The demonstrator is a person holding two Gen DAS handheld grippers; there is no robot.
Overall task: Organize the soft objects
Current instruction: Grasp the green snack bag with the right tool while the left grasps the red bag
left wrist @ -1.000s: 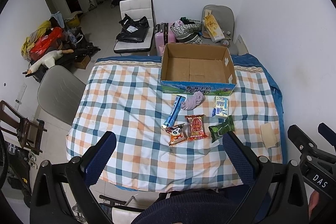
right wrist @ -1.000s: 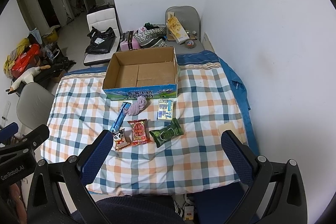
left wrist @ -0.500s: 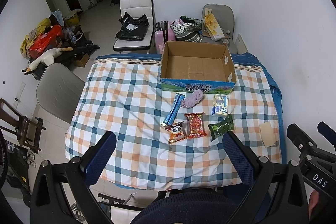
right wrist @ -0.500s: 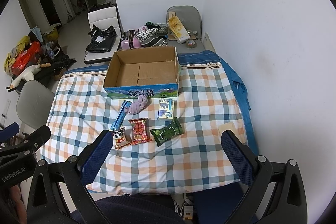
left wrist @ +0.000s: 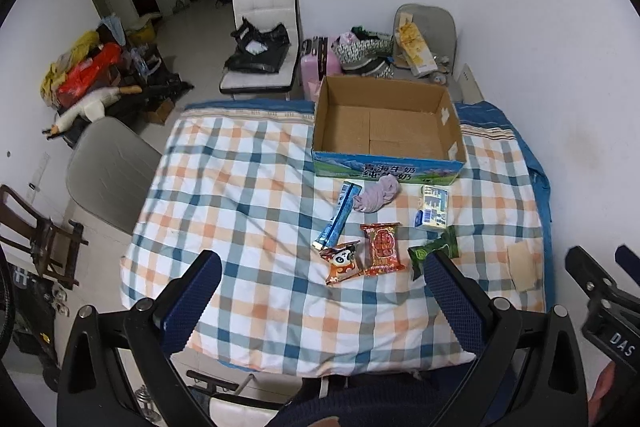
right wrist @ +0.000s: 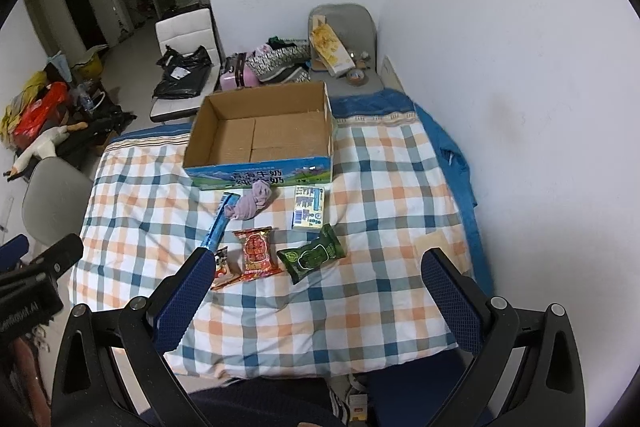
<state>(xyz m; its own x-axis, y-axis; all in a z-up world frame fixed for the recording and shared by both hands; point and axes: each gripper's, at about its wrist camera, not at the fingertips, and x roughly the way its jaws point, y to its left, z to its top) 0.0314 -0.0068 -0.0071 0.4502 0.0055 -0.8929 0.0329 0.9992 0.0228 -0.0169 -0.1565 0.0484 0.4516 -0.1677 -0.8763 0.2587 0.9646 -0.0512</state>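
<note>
Cardboard box (left wrist: 386, 125) open and empty at far table edge, likely the drop-off; lilac cloth bundle (left wrist: 378, 197) just before its front wall, beside blue tube (left wrist: 338, 215), with red packet (left wrist: 382, 247) and panda packet (left wrist: 342, 261) nearer. Left gripper (left wrist: 322, 277) spread wide, holding nothing, above near edge.

Right gripper (right wrist: 316, 273) likewise wide, empty. Green packet (right wrist: 314, 255) and carton (right wrist: 308, 207) between its fingers; bare checked cloth (right wrist: 400, 187) rightward, wall close.

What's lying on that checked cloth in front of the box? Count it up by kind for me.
Snack packets: 3, red, green, orange panda
Blue tube: 1
Purple cloth bundle: 1
Small carton: 1
Total: 6
</note>
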